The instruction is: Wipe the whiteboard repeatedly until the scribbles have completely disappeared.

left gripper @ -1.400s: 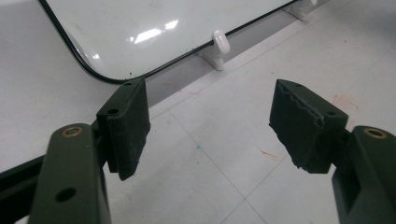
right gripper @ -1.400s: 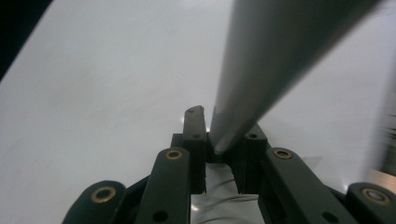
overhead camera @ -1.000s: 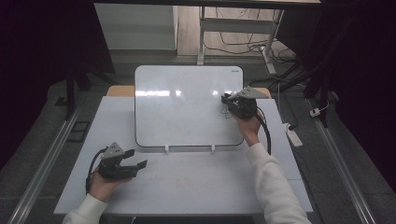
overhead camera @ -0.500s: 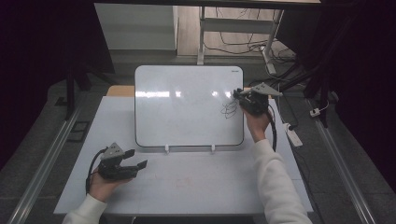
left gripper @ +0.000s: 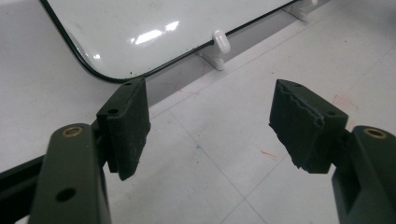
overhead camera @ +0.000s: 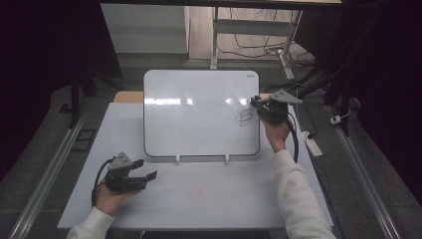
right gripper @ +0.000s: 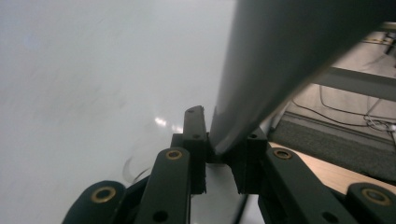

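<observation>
A whiteboard (overhead camera: pixel 199 109) stands propped on two white clips (overhead camera: pixel 178 159) at the back of the white table (overhead camera: pixel 209 199). A black scribble (overhead camera: pixel 244 117) marks its right side. My right gripper (overhead camera: pixel 256 102) hovers at the board's right edge, just right of the scribble. In the right gripper view it (right gripper: pixel 219 149) is shut on a dark marker (right gripper: pixel 280 56) that rises, blurred, against the board (right gripper: pixel 93 70). My left gripper (overhead camera: pixel 149 169) rests at the front left of the table. Its jaws (left gripper: pixel 210 126) stand open and empty, pointing at the board's lower corner (left gripper: pixel 154 28) and a clip (left gripper: pixel 220 43).
A white power strip (overhead camera: pixel 313 144) lies off the table's right side. Cables (overhead camera: pixel 259 47) and a desk frame sit on the floor behind the board. Metal rails run along both sides of the table.
The right gripper has shifted a little to the right along the board, and the black scribble now shows to its left. The left gripper has kept still.
</observation>
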Demonstrator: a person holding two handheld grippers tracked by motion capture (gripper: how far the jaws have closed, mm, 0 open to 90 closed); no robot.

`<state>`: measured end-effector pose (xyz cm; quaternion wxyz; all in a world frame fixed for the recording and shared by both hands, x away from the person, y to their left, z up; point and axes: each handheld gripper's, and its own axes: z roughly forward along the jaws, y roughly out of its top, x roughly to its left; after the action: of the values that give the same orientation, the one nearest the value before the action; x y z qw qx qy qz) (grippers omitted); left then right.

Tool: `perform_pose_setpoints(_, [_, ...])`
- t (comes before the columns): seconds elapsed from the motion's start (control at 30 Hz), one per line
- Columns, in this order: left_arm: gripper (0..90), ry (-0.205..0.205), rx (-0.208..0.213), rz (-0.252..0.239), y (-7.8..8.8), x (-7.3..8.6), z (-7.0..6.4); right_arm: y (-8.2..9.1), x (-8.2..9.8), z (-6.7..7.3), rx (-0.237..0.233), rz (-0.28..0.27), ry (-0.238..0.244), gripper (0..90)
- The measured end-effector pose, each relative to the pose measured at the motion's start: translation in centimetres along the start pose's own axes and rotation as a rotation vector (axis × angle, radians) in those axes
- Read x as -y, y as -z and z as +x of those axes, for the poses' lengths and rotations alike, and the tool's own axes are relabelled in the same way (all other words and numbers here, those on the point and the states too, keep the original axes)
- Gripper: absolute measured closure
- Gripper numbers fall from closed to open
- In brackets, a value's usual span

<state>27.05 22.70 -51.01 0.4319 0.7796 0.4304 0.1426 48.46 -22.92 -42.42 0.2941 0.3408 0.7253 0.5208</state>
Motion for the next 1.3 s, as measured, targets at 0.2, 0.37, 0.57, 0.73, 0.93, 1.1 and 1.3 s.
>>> perform_pose_setpoints(0.2, [29.6, -0.007, 0.002, 0.002, 0.0, 0.0, -0.1, 0.3, 0.3, 0.4, -0.001, 0.020, 0.036, 77.6])
perform_pose_setpoints(0.37, [29.7, -0.003, 0.002, 0.002, -0.1, 0.0, 0.0, 0.1, 0.4, 0.7, -0.010, 0.010, -0.005, 77.7])
perform_pose_setpoints(0.57, [29.6, -0.006, 0.002, 0.003, -0.1, 0.0, -0.1, -0.3, 0.3, 1.7, -0.024, 0.016, 0.038, 77.6])
perform_pose_setpoints(0.73, [29.6, -0.004, 0.002, 0.006, -0.2, -0.1, 0.0, -0.7, 0.6, 2.3, -0.052, 0.019, 0.023, 77.6])
perform_pose_setpoints(0.93, [29.6, -0.007, 0.001, 0.003, -0.1, -0.1, -0.2, -1.0, 0.2, 2.7, -0.056, 0.011, 0.016, 77.6])
perform_pose_setpoints(1.1, [29.7, -0.002, 0.001, 0.005, -0.1, 0.0, 0.1, -1.5, 0.6, 4.1, -0.110, 0.031, 0.057, 77.7])
perform_pose_setpoints(1.3, [29.7, -0.009, 0.003, 0.001, 0.0, 0.0, -0.1, -1.1, 0.4, 3.0, -0.057, 0.010, -0.024, 77.7])
